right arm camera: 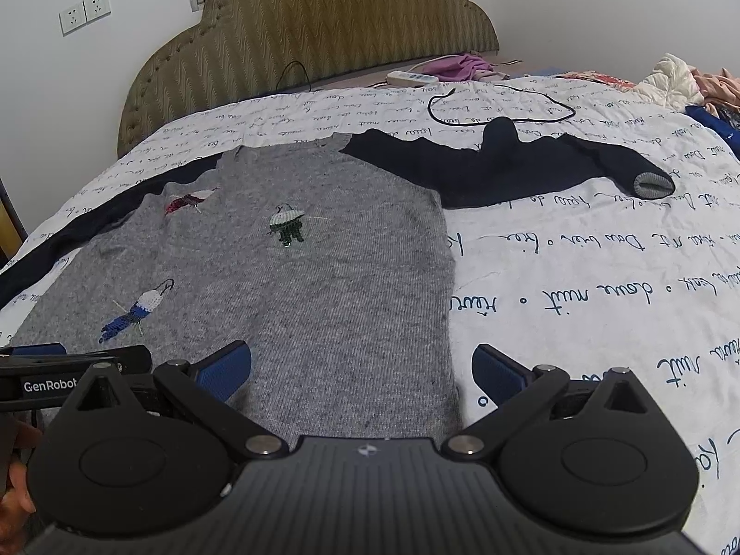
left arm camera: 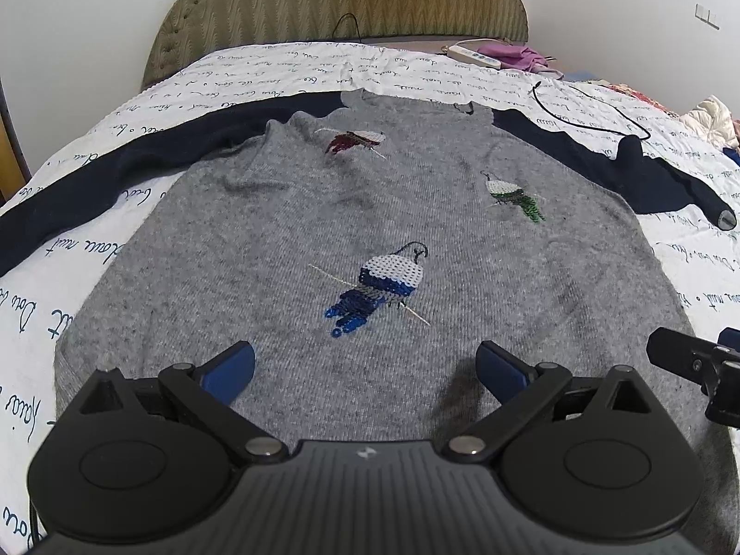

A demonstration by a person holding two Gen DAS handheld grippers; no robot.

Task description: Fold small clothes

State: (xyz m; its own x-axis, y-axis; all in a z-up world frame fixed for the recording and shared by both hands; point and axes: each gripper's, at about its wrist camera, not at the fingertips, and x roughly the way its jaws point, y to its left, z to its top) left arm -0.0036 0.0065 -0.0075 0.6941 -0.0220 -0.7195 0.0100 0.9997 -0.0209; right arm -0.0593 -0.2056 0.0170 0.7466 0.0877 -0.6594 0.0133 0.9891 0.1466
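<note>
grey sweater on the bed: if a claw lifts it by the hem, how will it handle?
The sweater is soft knit lying flat with shallow wrinkles, so it will probably drape and sag. The navy sleeves are spread wide, so they would likely trail. Its ribbed texture should grip well against the open right claw.

Open white script-printed bedspread is seen R of grey knit sweater; farther back, room is taken by thin black cable & white remote.

The sweater's left sleeve (dark navy) runs off-frame.
</note>
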